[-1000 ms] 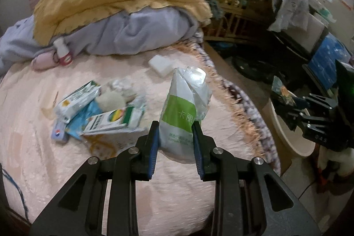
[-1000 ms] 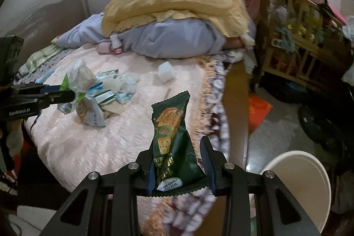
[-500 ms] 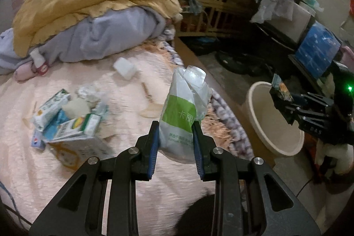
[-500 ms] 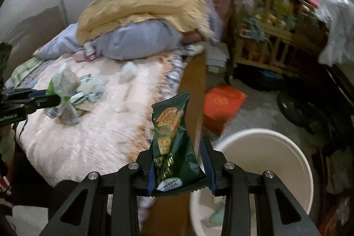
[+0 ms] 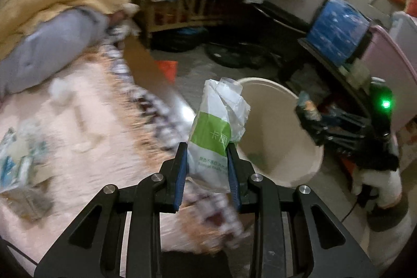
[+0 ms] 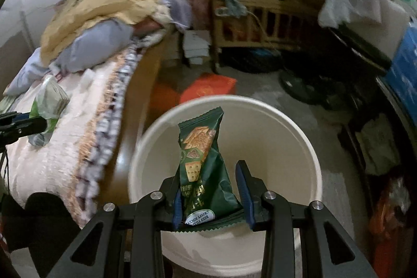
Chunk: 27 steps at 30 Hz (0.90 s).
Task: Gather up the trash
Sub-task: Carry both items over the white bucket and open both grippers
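Both grippers have swung from over the bed (image 5: 78, 121) toward the bucket (image 6: 299, 137). Right gripper (image 6: 211, 189), jaws clenched on the green biscuit wrapper (image 6: 200, 160), now hangs over its mouth. Left gripper (image 5: 207, 168) grasps the white-and-green bag (image 5: 216, 127) near the bucket's left rim. Release appears next.

Your right gripper (image 6: 212, 189) is holding the biscuit packet (image 6: 202, 166) over the bucket (image 6: 299, 145); the bed (image 6: 60, 147) is lying left of it, your left gripper (image 5: 207, 168) is gripping the tissue pack (image 5: 217, 132) above the bed's edge.
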### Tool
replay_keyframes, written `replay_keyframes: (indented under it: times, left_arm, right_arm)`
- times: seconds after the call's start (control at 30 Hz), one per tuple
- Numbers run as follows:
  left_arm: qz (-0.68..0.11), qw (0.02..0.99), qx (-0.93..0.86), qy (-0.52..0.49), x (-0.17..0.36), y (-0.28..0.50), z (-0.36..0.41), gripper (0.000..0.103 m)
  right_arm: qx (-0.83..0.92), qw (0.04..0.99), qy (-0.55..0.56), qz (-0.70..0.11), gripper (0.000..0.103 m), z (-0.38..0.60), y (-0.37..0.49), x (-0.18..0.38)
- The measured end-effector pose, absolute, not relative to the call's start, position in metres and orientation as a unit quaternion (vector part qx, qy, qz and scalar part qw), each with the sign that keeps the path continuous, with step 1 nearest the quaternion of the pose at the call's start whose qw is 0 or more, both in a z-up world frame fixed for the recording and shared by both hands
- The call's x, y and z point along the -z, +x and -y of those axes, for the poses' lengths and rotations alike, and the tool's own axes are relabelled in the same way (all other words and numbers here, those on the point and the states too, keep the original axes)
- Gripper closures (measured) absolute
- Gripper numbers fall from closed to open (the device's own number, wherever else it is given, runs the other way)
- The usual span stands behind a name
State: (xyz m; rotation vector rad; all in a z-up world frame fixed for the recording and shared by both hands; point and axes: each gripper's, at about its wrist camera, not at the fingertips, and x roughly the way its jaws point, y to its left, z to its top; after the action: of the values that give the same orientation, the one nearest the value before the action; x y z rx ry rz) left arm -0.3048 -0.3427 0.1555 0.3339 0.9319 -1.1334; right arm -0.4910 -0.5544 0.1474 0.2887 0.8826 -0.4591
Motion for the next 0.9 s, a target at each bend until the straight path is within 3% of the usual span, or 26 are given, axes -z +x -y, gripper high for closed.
replay_keyframes:
  times: [0.3,0.6,0.77,0.9]
  left_arm:
    - [-0.443,0.702,0.532,0.167,-0.133,-0.327,0.405,0.077]
    - [-0.445,0.702,0.526,0.179,-0.117,-0.329,0.42,0.077]
    - [-0.446,0.699,0.53,0.177,-0.117,-0.332,0.427,0.076]
    - [-0.459,0.691,0.538,0.15,-0.112,-0.328,0.43,0.071]
  right_arm:
    - [0.228,0.859,0.162,-0.428,0.069,0.574,-0.499,-0.13]
    - [0.231,0.856,0.167,-0.432,0.068,0.578,-0.495,-0.124]
    - [0.233,0.847,0.172,-0.445,0.065,0.584,-0.49,-0.12]
    - [0.246,0.847,0.178,-0.437,0.054,0.588,-0.489,-0.122]
